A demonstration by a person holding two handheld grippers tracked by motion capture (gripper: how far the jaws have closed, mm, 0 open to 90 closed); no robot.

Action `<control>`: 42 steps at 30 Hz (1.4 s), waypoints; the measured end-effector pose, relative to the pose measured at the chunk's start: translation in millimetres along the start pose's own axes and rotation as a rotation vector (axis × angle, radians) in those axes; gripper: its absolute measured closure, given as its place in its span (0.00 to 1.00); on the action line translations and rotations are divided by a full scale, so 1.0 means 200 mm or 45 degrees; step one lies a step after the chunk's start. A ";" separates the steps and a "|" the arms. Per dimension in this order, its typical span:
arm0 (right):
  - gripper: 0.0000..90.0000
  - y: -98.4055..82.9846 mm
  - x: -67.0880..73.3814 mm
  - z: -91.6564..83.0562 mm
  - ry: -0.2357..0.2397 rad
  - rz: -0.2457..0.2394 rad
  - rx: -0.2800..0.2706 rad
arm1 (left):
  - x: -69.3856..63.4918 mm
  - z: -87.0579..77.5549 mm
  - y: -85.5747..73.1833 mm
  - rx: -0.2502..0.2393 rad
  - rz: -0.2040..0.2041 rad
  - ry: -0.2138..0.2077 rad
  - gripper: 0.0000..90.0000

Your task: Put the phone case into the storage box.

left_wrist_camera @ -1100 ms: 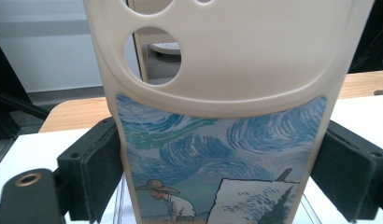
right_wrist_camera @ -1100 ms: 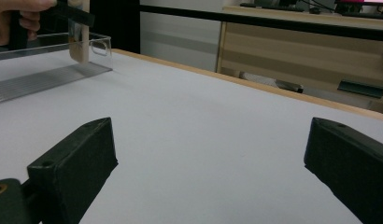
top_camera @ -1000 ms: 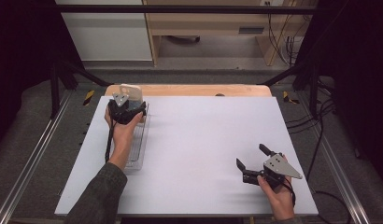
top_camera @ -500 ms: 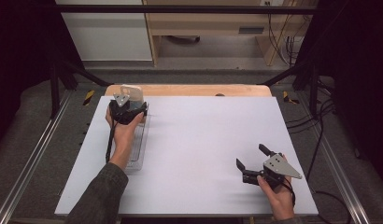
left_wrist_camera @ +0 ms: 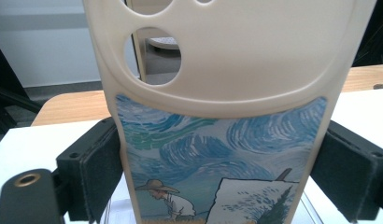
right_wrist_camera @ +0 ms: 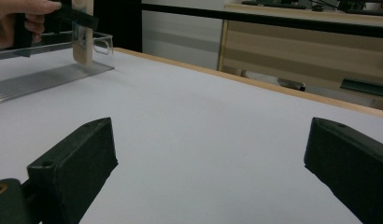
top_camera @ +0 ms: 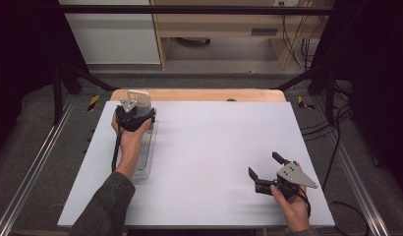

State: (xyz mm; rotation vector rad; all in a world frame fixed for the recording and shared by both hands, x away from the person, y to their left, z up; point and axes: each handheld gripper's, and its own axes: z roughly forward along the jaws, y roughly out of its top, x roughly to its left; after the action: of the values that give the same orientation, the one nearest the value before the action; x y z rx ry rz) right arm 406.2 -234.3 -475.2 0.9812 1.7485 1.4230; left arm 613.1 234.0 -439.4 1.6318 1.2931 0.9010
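A cream phone case [left_wrist_camera: 217, 60] with a painted blue swirling sky and a figure in a straw hat stands upright between my left gripper's [left_wrist_camera: 222, 172] pads [left_wrist_camera: 103, 172], which press on its two side edges. In the high view this case [top_camera: 139, 98] rises above the left gripper [top_camera: 136, 114] at the table's far left, over the far end of a clear plastic tray [top_camera: 145, 160]. My right gripper [top_camera: 262, 164] rests low at the near right of the table. Its jaws stand wide open [right_wrist_camera: 213, 172] with nothing but white tabletop between them.
The white tabletop [top_camera: 214, 142] is backed by a wooden strip [top_camera: 204, 94]. Metal rails run along both sides, and cables [top_camera: 332, 123] hang at the far right. From the right gripper view the tray [right_wrist_camera: 40, 79] and the held case [right_wrist_camera: 82, 32] lie far off to the left.
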 end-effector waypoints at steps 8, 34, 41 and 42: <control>0.03 0.00 0.00 0.00 0.000 0.000 0.004 | 0.00 0.00 0.00 0.009 0.007 -0.002 0.11; 0.03 0.00 0.00 0.00 0.005 0.010 0.011 | 0.00 0.02 -0.01 0.041 0.010 0.000 0.11; 0.03 0.00 0.00 0.00 0.007 0.014 0.009 | -0.01 0.02 -0.01 0.048 0.014 0.004 0.11; 0.03 0.00 0.00 0.00 0.007 0.013 0.009 | -0.01 0.02 -0.01 0.048 0.013 0.003 0.11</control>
State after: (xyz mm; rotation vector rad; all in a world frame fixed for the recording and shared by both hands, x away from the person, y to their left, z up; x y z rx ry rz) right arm 405.5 -234.4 -475.2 0.9927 1.7555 1.4281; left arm 615.2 232.1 -443.3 1.6684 1.3121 0.8899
